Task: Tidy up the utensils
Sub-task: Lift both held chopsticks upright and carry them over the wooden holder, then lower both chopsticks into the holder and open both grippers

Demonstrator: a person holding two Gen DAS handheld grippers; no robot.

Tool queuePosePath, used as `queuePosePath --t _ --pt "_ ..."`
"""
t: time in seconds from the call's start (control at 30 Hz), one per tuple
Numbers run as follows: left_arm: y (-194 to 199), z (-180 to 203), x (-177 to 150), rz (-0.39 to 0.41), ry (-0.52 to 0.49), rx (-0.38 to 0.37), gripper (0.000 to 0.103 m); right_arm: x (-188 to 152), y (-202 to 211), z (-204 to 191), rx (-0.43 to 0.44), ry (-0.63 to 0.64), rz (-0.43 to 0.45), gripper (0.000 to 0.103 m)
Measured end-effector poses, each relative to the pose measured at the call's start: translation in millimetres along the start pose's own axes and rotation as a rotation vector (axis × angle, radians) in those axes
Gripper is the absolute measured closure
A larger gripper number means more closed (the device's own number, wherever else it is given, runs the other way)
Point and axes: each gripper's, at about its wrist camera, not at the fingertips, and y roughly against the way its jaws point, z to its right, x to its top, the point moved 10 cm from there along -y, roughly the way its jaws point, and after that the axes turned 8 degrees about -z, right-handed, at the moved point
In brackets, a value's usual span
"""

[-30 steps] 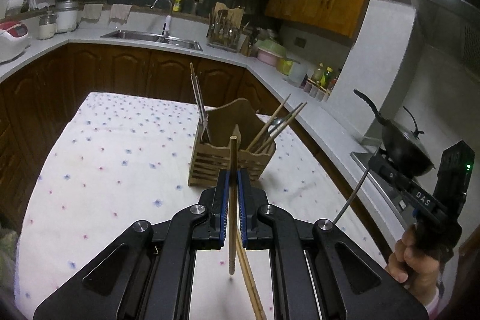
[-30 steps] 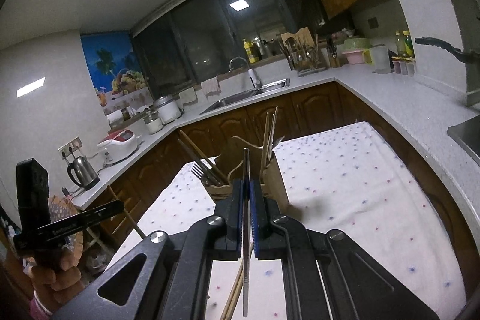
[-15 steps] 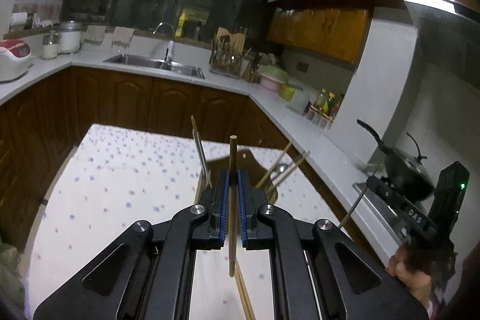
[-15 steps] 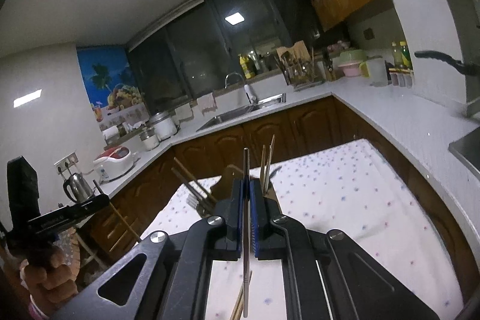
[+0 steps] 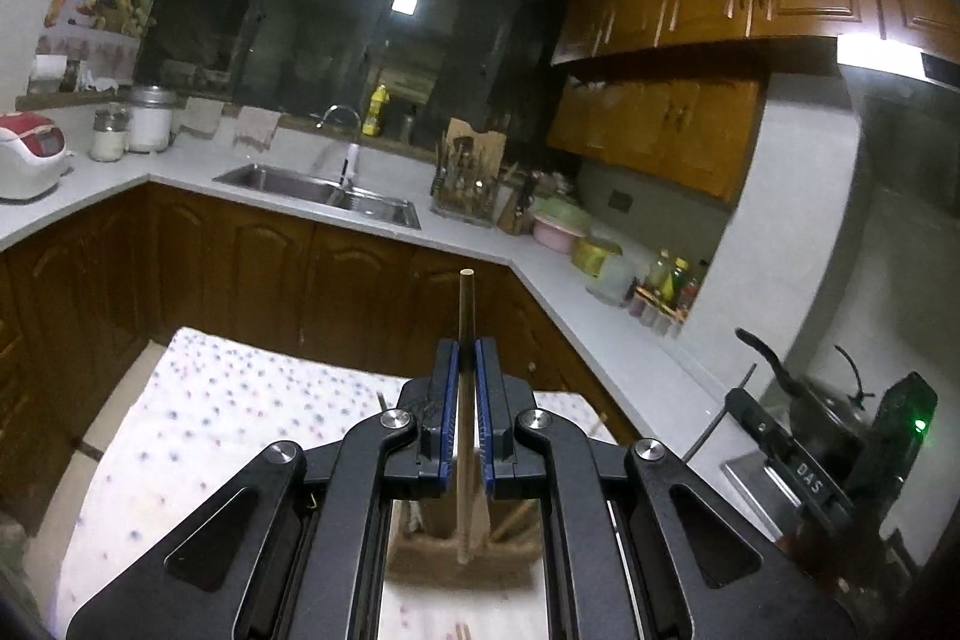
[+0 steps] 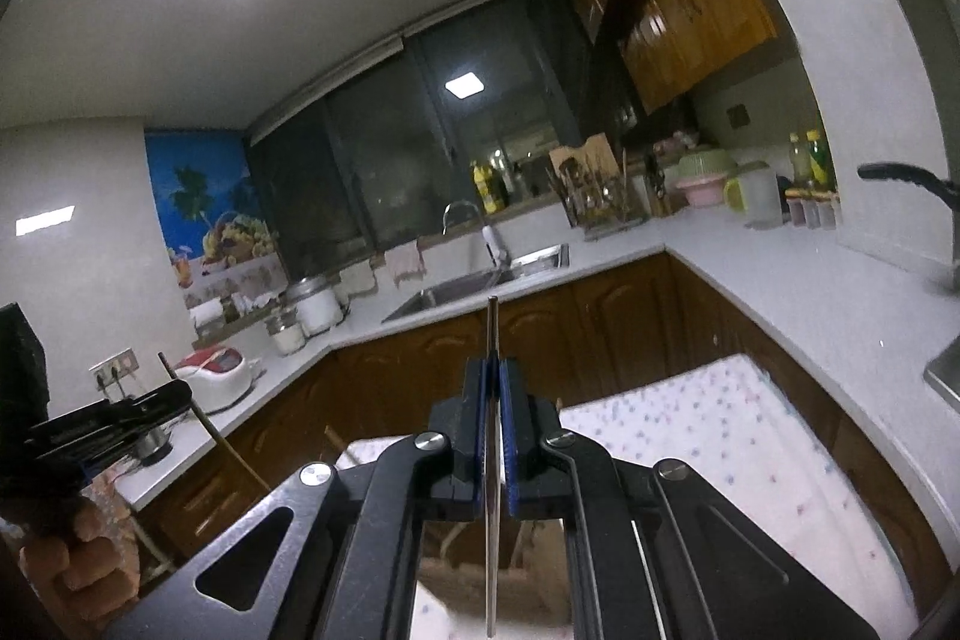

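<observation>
My left gripper (image 5: 467,349) is shut on a wooden chopstick (image 5: 465,316) that stands upright between its blue pads. Its lower end hangs just over the wooden utensil holder (image 5: 459,559), seen blurred below the jaws. My right gripper (image 6: 494,367) is shut on a thin metal chopstick (image 6: 492,520), also upright, above the same holder (image 6: 534,574). The holder stands on the dotted white tablecloth (image 5: 228,418). The right gripper also shows at the right of the left wrist view (image 5: 780,436), and the left gripper at the left of the right wrist view (image 6: 108,418).
A white counter (image 5: 456,232) with a sink (image 5: 324,187) runs round the room behind brown cabinets. A knife rack (image 5: 468,184), bowls and bottles stand on it. A black wok (image 5: 822,412) sits on the stove at right. A rice cooker (image 5: 30,154) stands far left.
Both grippers have tilted upward and moved over the holder. The holder has dropped from the middle of each view to beneath the jaws. The chopsticks stay gripped.
</observation>
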Motion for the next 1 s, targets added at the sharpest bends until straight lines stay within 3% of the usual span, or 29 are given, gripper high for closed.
queuePosePath --t 0.2,0.43,1.0 --pt "-31.7 -8.7 5.5 0.011 0.021 0.038 0.098 11.2 -22.1 -6.5 -0.017 0.033 0.051 0.099" --pt "-64.1 -19.6 -16.6 -0.006 0.031 0.071 0.098 -5.8 -45.2 -7.4 -0.051 0.089 0.087 0.098" --pt "-98.2 -32.2 -85.5 -0.137 0.026 0.080 0.097 -79.4 -80.4 7.8 -0.051 0.085 -0.109 0.098"
